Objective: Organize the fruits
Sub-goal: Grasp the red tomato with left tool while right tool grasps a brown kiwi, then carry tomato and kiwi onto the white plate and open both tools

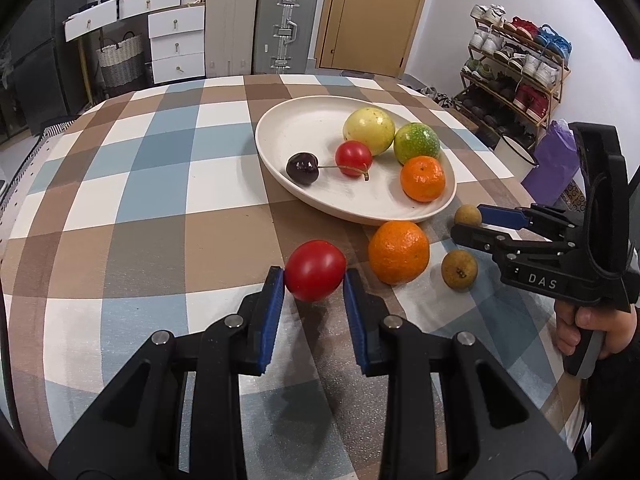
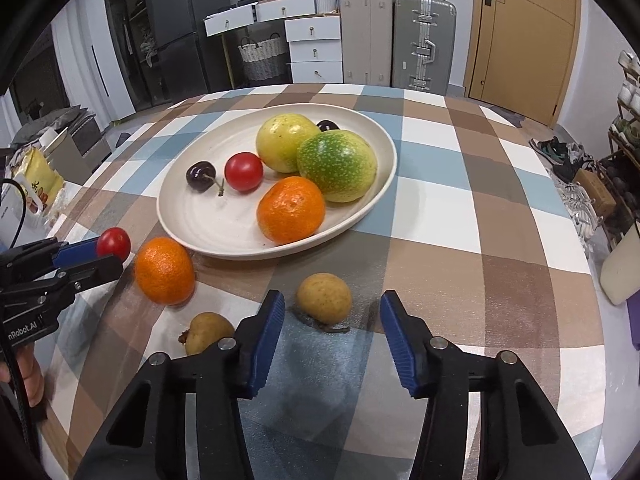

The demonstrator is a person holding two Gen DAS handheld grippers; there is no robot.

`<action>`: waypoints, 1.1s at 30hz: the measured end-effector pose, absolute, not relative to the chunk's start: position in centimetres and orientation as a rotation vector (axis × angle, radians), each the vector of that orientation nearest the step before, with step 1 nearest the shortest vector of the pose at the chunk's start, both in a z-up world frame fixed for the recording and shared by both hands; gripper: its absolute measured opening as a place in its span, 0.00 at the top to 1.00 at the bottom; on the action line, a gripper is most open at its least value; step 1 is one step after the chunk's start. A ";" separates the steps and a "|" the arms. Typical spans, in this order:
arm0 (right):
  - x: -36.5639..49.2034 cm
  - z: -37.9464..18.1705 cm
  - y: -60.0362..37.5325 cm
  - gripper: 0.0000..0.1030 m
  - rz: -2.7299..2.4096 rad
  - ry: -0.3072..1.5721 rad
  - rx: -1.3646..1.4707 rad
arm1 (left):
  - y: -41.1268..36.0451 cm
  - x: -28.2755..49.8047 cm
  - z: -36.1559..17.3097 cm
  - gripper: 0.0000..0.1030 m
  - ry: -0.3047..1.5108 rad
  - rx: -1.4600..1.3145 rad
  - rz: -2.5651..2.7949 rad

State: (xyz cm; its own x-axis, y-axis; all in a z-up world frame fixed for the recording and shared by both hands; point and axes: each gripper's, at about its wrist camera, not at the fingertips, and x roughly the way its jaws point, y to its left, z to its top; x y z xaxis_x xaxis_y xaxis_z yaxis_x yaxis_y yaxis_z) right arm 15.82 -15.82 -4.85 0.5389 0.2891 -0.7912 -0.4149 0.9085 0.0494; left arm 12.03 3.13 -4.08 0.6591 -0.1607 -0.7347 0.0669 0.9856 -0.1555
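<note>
Left gripper (image 1: 314, 280) clenched on tomato (image 1: 315, 275) just short of plate (image 1: 280, 128). Right gripper (image 2: 332, 316) released, straddling brown fruit (image 2: 324, 298) on counter (image 2: 440, 240). Risk: round tomato squirts from pads; brown fruit rolls if nudged unevenly.

2 tomatoes (image 1: 315, 276), 2 oranges (image 1: 399, 252), 2 longans (image 1: 459, 269), 2 cherries (image 1: 303, 168), 2 passion fruits (image 1: 369, 131), 1 plate (image 1: 280, 120).

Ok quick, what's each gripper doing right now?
Left gripper: shut on the red tomato.
Right gripper: open, jaws either side of a small brown fruit, not touching it.
</note>
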 end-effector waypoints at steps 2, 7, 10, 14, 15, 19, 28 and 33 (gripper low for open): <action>15.7 -4.9 -15.6 0.54 0.419 0.905 -0.163 | 3.1 12.0 -3.9 0.73 0.838 -0.116 -0.125; 15.5 -4.8 -15.7 0.67 0.429 0.907 -0.155 | 3.1 11.9 -3.4 0.73 0.822 -0.118 -0.113; 15.1 -4.7 -15.5 0.73 0.445 0.896 -0.185 | 3.1 11.9 -3.2 0.73 0.816 -0.120 -0.105; 14.7 -4.6 -15.5 0.73 0.455 0.886 -0.180 | 3.1 11.8 -2.8 0.73 0.803 -0.126 -0.102; 14.6 -4.5 -15.6 0.74 0.454 0.882 -0.176 | 3.1 11.7 -2.6 0.73 0.798 -0.126 -0.102; 14.2 -3.6 -16.0 0.74 0.463 0.857 -0.163 | 3.0 11.5 -2.0 0.73 0.784 -0.122 -0.100; 11.9 -0.8 -16.1 0.74 0.494 0.791 -0.153 | 2.6 11.0 -0.3 0.73 0.745 -0.107 -0.107; 11.1 0.7 -16.0 0.74 0.503 0.759 -0.152 | 2.4 10.7 0.9 0.73 0.717 -0.107 -0.106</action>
State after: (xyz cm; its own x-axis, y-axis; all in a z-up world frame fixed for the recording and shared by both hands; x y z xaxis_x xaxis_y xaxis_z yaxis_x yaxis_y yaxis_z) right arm 11.13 -15.99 0.70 0.6138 0.3807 -0.6916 -0.4884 0.8714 0.0462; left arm 10.68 2.43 0.89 0.7486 -0.1336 -0.6494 0.0599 0.9891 -0.1344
